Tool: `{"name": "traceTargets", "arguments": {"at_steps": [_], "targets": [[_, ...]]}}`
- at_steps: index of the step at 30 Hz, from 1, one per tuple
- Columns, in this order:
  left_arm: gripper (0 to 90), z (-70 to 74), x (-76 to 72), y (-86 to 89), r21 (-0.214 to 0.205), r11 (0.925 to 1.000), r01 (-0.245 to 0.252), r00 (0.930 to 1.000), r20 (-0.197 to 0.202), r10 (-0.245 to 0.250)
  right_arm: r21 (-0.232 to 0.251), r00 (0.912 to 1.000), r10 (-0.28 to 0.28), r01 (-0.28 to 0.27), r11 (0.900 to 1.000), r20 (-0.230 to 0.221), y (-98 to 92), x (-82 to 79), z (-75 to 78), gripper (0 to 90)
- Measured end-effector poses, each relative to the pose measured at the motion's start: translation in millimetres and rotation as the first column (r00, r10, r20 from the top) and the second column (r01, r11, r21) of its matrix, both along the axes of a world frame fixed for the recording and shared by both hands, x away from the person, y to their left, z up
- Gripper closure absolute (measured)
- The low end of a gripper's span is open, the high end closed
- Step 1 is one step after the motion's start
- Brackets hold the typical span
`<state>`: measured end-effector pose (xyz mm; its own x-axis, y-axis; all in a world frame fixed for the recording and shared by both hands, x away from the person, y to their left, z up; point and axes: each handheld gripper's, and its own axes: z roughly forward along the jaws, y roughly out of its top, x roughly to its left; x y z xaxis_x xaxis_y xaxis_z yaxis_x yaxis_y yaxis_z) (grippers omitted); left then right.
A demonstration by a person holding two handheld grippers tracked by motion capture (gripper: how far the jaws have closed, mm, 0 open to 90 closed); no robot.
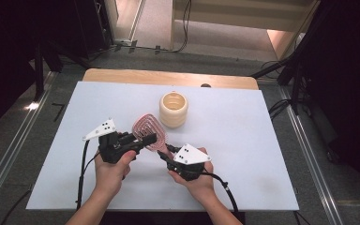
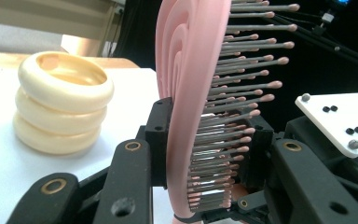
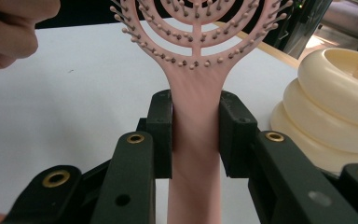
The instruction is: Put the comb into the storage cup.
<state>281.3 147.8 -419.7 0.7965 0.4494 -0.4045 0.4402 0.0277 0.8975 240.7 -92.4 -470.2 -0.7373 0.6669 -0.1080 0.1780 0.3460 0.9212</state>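
At centre-left of the high view the left gripper [image 1: 143,140] clamps the brush [image 1: 148,131] across its bristled head, below the cup [image 1: 174,109]. Just right, the right gripper [image 1: 169,153] pinches the handle. The brush looks light and stiff; the handle seems the surer hold, since bristles flex.

The high view looks forward and down over the whole table [image 1: 243,140], while each claw's camera peers closely along its own jaws, both sharing the pink hairbrush [image 1: 150,131] and cream ribbed pot [image 1: 174,109].
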Motion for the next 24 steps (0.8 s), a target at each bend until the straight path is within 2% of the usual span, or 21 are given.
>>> {"name": "traceTargets", "arguments": {"at_steps": [1,3,5,6,7,8,9,10,11,19,20,24], "targets": [[64.7,0.9,0.2,0.5,0.0,1.0,-0.001,1.0,0.001,0.001,0.003,1.0,0.007,-0.007,1.0,0.003,-0.1,0.2,0.5,65.1],[65.0,2.3,0.3,0.2,0.006,1.0,0.0,1.0,0.004,0.0,0.014,0.9999,0.0,-0.001,0.9999,0.013,1.0,-1.2,2.0,39.7],[65.0,3.3,-0.3,-0.5,0.016,0.9999,0.002,0.9999,0.012,-0.002,0.04,0.9999,-0.012,0.012,0.9991,-0.002,0.7,-1.1,4.1,16.7],[65.1,4.6,-0.6,-1.0,0.022,0.9998,0.001,0.9998,0.018,-0.001,0.055,0.9998,-0.019,0.019,0.9983,-0.007,-0.4,-0.7,5.1,10.1],[65.1,4.6,-0.6,-1.0,0.022,0.9998,0.001,0.9998,0.018,-0.001,0.055,0.9998,-0.019,0.019,0.9983,-0.007,-0.4,-0.7,5.1,10.1],[65.1,5.4,-0.5,-0.8,0.023,0.9997,0.002,0.9998,0.02,-0.002,0.085,0.9999,-0.012,0.013,0.9963,-0.01,-5.8,0.6,6.5,0.0],[65.1,6.1,-0.1,-0.2,0.026,0.9997,-0.001,0.9997,0.026,0.0,0.085,0.9999,-0.012,0.013,0.9963,-0.01,-5.8,0.6,6.5,0.0],[65.1,7.0,0.2,0.4,0.023,0.9997,-0.002,0.9996,0.027,0.002,0.122,0.9999,-0.005,0.007,0.9926,-0.013,-13.5,1.6,8.4,0.0],[65.1,7.9,0.7,0.9,0.022,0.9997,-0.005,0.9995,0.03,0.005,0.138,0.9999,-0.002,0.004,0.9905,-0.017,-17.0,1.3,9.5,0.0],[65.2,14.2,3.2,1.6,0.039,0.9991,-0.019,0.9983,0.055,0.017,0.178,0.999,-0.042,0.044,0.9831,-0.011,-39.9,2.6,14.5,0.0],[65.2,14.7,3.5,1.5,0.037,0.9991,-0.018,0.9985,0.053,0.016,0.184,0.9981,-0.06,0.062,0.981,-0.012,-46.4,2.8,15.2,0.0],[65.2,16.7,5.6,1.5,0.043,0.9988,-0.022,0.9981,0.058,0.02,0.197,0.9972,-0.074,0.075,0.9774,-0.013,-55.0,3.1,15.6,0.0]]}}
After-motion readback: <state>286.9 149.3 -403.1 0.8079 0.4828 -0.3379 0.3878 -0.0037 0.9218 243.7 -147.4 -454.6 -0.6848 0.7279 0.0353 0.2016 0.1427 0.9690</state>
